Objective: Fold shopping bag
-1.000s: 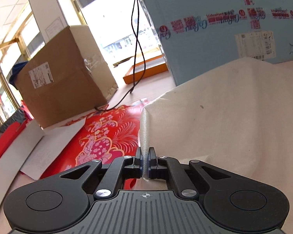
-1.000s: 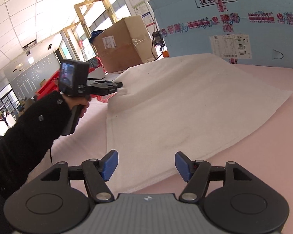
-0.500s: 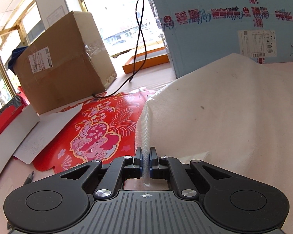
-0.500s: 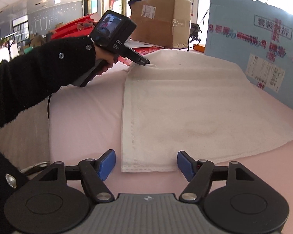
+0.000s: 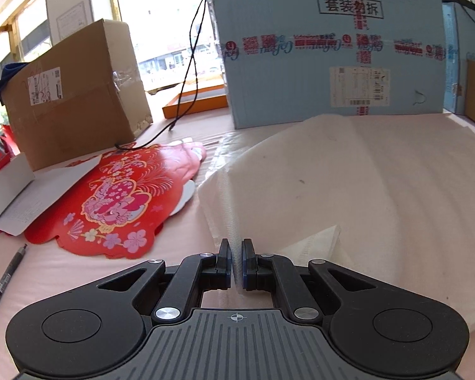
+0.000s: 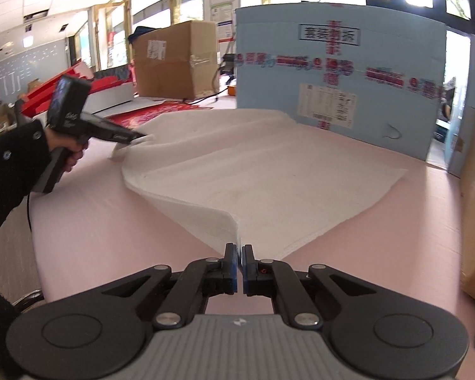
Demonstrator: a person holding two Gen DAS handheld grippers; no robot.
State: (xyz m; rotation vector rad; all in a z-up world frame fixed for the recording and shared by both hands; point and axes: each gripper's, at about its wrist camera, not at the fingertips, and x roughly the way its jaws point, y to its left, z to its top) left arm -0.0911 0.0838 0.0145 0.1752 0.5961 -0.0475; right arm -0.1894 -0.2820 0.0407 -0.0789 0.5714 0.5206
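I have the white shopping bag (image 6: 269,171) spread out on the pink table (image 6: 110,228), right in front of both my tongs. My right tongs (image 6: 239,253) have just been closing, and now they pinch the near corner of the bag, with the cloth caught between the blue pads (image 6: 234,262). From that corner the bag fans out ahead of the tongs and is lifted a little off the table.

My left tongs (image 5: 236,253) are squeezed tight on another edge of the bag. A thin strip of cloth stands up between the pads. In the right view I see the left tongs (image 6: 139,137) off to the left and farther away, held by a hand (image 6: 72,148) in a black sleeve (image 6: 9,171), and the bag's far corner is raised there.

Past the bag stands a big blue box (image 5: 332,47). To the left of my left tongs lie a red flowery card (image 5: 120,196), a brown box (image 5: 76,95) and a pen (image 5: 4,281).
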